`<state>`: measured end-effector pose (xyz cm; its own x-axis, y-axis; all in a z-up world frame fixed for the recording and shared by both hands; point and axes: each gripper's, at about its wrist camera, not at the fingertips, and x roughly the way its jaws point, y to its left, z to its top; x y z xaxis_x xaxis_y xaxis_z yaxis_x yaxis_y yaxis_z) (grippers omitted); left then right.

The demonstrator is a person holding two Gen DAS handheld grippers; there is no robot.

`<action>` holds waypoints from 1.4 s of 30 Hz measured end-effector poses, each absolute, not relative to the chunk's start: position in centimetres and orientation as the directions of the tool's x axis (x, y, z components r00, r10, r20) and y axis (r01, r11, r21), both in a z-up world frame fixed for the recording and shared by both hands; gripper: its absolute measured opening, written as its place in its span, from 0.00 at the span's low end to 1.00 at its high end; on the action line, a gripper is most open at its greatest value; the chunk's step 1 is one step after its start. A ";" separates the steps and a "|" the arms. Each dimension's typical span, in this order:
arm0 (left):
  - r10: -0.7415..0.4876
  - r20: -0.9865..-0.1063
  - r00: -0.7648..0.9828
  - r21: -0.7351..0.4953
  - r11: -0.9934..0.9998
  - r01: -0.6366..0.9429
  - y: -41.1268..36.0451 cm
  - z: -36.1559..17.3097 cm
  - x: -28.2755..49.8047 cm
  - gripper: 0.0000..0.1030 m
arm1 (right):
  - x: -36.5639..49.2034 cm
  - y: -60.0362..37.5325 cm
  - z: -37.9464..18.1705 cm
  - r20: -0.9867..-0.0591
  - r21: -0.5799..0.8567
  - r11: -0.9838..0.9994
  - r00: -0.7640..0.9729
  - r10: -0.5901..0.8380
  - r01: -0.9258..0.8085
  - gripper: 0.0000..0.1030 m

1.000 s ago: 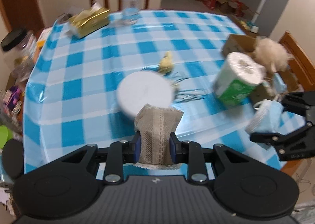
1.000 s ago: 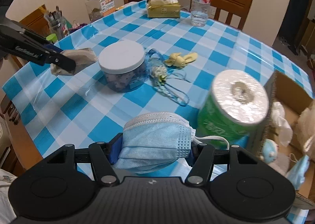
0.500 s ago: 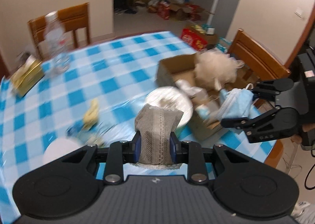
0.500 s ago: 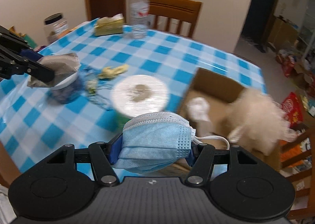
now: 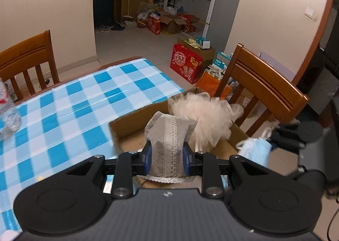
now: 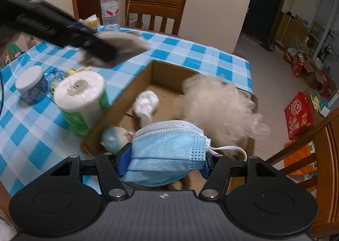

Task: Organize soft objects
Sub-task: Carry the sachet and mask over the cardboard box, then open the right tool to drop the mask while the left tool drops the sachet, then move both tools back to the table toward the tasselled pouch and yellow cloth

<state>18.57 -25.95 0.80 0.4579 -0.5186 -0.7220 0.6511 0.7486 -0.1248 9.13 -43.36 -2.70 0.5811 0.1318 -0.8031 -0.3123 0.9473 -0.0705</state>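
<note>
my left tongs [image 5: 166,157] are clamped on a folded grey cloth [image 5: 168,143] with a lace strip down its middle, which stands upright between the blue pads, and i hold it over the near end of the open cardboard box [image 5: 129,124]. my right tongs [image 6: 166,156] are pinched on a crumpled blue face mask [image 6: 167,152], its white ear loop [image 6: 231,148] trailing off to the right, and they hang over the near edge of the same box [image 6: 156,71]. in the left wrist view the right tongs [image 5: 273,141] show at the far right with the mask [image 5: 255,149] in them; in the right wrist view the left tongs [image 6: 101,50] cross the upper left as a blurred dark bar with the grey cloth [image 6: 125,43] at the tip, above the counter just beside the box. inside the box lie a fluffy cream bath puff [image 6: 216,105] on the right, a bunched white cloth [image 6: 147,103] near the middle, and a small blue and white plush toy [image 6: 115,138] in the near left corner. a wrapped toilet paper roll [image 6: 79,96] stands touching the box's left wall, with a white-lidded jar [image 6: 31,85] further left on the blue checked counter [image 6: 23,135]. a water bottle [image 6: 109,8] stands at the far edge in front of a wooden chair [image 6: 155,11].
</note>
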 end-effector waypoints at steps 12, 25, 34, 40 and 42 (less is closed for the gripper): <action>-0.450 -0.766 0.460 -0.097 0.787 0.609 -30.3 -2.5 21.2 0.26 | 10.8 -49.0 -4.8 -0.845 -0.075 0.955 0.527 0.091 -0.286 1.00; -0.406 -0.739 0.538 -0.040 0.824 0.566 -30.5 -2.4 21.2 0.92 | 9.3 -49.6 -4.0 -0.831 -0.050 0.961 0.545 0.111 -0.272 1.00; -0.401 -0.730 0.553 -0.030 0.828 0.560 -29.7 -2.1 18.0 0.93 | 8.5 -48.1 -3.7 -0.818 -0.013 0.965 0.558 0.139 -0.260 1.00; -0.413 -0.719 0.559 -0.068 0.842 0.534 -27.9 -1.7 15.7 0.96 | 7.8 -46.5 -3.6 -0.805 0.020 0.969 0.571 0.162 -0.246 1.00; -0.412 -0.713 0.567 -0.061 0.842 0.536 -27.3 -1.6 14.9 0.96 | 7.5 -46.0 -3.6 -0.800 0.031 0.972 0.578 0.163 -0.231 1.00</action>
